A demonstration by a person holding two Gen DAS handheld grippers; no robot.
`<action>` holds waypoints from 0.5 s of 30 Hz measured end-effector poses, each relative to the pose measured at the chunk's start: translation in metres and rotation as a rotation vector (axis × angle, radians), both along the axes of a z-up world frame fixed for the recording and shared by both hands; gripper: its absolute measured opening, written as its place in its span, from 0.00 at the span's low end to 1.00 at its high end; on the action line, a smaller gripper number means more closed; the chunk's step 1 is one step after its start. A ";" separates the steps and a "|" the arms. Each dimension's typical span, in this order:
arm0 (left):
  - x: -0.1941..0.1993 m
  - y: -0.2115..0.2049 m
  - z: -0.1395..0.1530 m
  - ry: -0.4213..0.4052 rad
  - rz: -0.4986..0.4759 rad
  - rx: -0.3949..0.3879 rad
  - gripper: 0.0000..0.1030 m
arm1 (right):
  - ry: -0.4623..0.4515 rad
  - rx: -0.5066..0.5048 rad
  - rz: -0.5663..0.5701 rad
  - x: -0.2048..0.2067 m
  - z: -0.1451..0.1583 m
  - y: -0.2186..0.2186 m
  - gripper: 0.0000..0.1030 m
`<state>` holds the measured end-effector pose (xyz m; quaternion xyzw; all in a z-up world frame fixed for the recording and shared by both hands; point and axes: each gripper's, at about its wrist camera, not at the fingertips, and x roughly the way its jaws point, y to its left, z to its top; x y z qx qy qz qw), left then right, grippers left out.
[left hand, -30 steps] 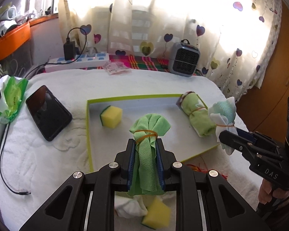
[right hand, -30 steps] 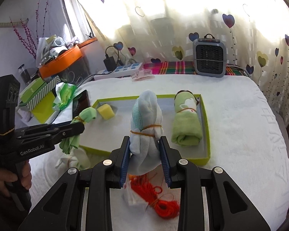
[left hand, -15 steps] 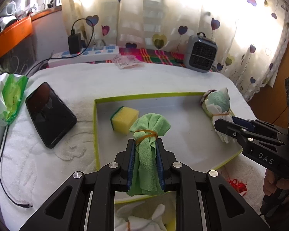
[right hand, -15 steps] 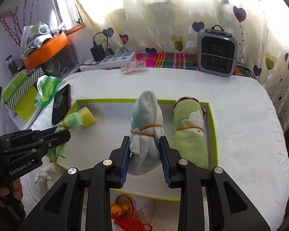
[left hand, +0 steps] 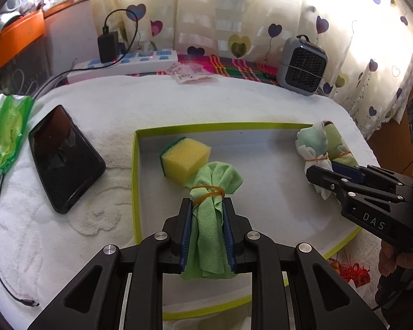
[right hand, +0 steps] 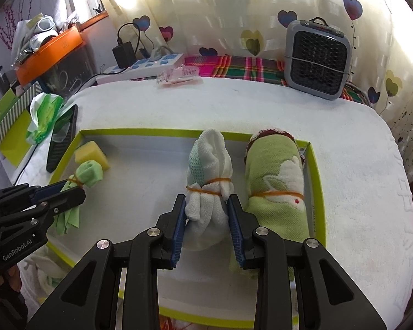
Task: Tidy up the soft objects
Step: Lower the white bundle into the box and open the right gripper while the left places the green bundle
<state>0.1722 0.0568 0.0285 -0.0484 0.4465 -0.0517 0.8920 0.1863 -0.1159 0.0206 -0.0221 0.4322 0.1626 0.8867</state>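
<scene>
Now two claws over the tray: left claw clamps one green bundle, right claw one white bundle.

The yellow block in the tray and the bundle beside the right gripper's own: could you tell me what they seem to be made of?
The yellow block with a green underside looks like porous matte foam, probably a scouring sponge. The rolled light-green bundle looks like looped terry cloth, tied with a thin orange band.
</scene>
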 end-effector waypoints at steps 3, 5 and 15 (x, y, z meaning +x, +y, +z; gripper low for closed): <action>0.003 0.000 -0.003 0.010 0.001 0.002 0.19 | -0.007 -0.018 -0.001 0.003 -0.001 0.003 0.31; 0.004 -0.001 -0.005 0.014 0.003 0.002 0.19 | -0.010 -0.031 -0.004 0.005 -0.002 0.004 0.31; 0.009 -0.002 -0.008 0.025 -0.005 0.003 0.23 | -0.031 -0.084 0.006 0.006 -0.005 0.010 0.35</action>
